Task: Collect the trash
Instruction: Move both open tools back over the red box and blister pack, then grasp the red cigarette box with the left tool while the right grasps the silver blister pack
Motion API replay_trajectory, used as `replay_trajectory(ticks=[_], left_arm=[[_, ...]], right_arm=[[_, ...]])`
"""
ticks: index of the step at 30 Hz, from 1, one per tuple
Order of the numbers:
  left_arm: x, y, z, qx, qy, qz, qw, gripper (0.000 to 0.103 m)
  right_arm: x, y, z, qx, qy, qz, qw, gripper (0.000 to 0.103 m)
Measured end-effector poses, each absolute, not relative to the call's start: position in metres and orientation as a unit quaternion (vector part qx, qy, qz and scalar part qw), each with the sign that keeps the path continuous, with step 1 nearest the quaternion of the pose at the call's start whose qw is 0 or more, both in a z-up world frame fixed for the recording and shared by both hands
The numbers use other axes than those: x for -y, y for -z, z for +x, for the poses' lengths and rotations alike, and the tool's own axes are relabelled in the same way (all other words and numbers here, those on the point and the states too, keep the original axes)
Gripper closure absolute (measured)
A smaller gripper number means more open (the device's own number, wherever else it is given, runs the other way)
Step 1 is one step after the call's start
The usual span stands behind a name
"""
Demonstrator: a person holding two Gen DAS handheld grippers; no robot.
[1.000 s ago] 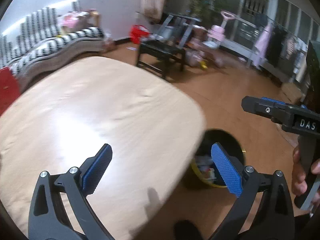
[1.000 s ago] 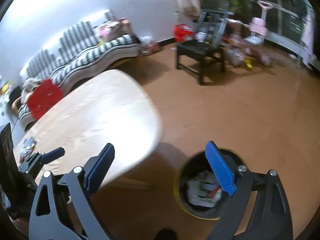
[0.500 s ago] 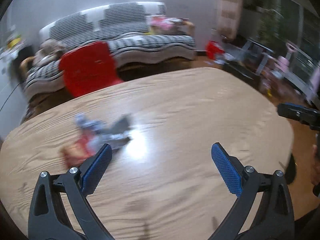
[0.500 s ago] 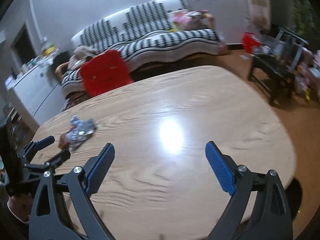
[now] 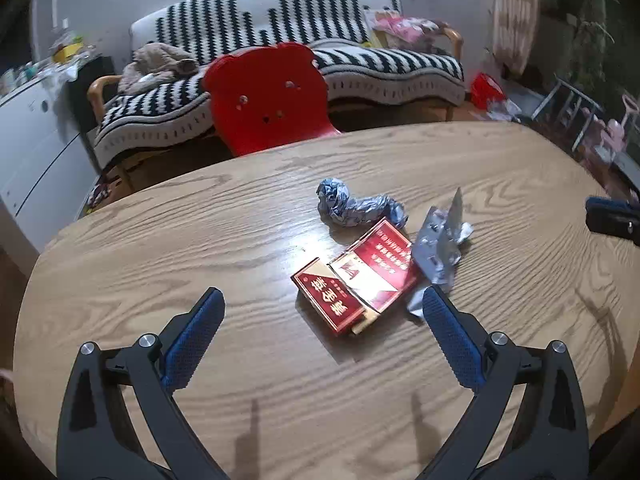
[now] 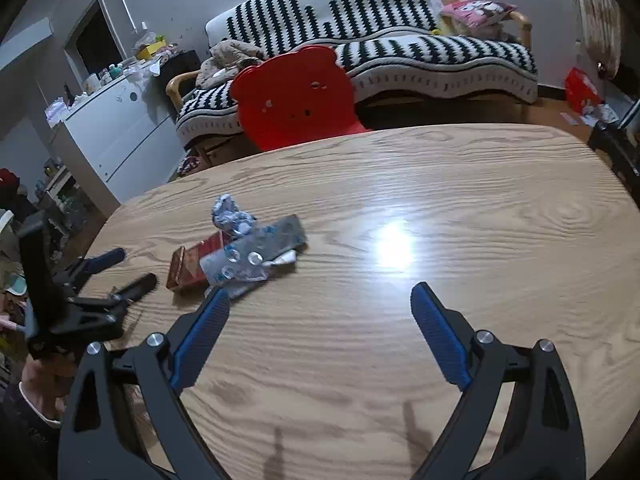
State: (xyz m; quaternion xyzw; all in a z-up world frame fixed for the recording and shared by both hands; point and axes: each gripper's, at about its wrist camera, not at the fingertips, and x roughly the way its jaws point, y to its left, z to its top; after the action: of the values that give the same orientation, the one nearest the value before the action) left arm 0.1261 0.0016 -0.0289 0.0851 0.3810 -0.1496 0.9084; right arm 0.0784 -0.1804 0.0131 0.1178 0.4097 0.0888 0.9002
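Three bits of trash: all lie together on the table point(image 5: 160, 240), none picked up yet.
Red box point(image 5: 356, 276): a flat red card box, lying on its side, with its flap open. It is the landmark for the rest.
Foil ball point(image 5: 352, 204): a shiny crumpled wad, just behind the red box, on the side nearer the red chair point(image 5: 268, 96). It seems to touch the box edge, but I cannot be sure.
Pill sheet point(image 5: 436, 248): a bent silver sheet with little bubbles, leaning on the right side of the red box and partly on top of it. One corner sticks up.
Left gripper point(image 5: 324, 328): its blue pads are spread wide and hold nothing. It hangs just in front of the red box, and the box sits in the gap between the two fingers.
Right gripper point(image 6: 320, 320): also spread wide and holding nothing. It is to the right of the red box, with its left finger close to the pill sheet.
Done so far: nothing I can see; no bin shows from here.
Left to do: I think all three bits need grabbing and carrying off. The red box looks like the first one to take.
Tricky part: the pill sheet is thin and flat, so it may slip.
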Motion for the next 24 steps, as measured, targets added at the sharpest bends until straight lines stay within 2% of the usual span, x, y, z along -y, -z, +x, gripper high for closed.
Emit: replay_trajectory(ticks=[15, 21, 22, 23, 24], left_arm=[[0.023, 0.074, 0.165, -0.409, 0.217, 0.155, 0.873, 0.007], [0.026, 0.077, 0.177, -0.414, 0.229, 0.153, 0.868, 0.007], [0.026, 0.077, 0.177, -0.414, 0.231, 0.153, 0.867, 0.009], [0.028, 0.078, 0.177, -0.415, 0.235, 0.156, 0.865, 0.014], [0.029, 0.077, 0.176, -0.413, 0.239, 0.153, 0.865, 0.021]], right_arm=[[0.142, 0.039, 0.169, -0.473, -0.123, 0.221, 0.844, 0.014], [0.135, 0.053, 0.191, -0.478, -0.124, 0.246, 0.834, 0.015], [0.132, 0.053, 0.193, -0.478, -0.125, 0.242, 0.835, 0.020], [0.129, 0.053, 0.195, -0.478, -0.127, 0.239, 0.836, 0.023], [0.124, 0.054, 0.197, -0.479, -0.130, 0.235, 0.836, 0.031]])
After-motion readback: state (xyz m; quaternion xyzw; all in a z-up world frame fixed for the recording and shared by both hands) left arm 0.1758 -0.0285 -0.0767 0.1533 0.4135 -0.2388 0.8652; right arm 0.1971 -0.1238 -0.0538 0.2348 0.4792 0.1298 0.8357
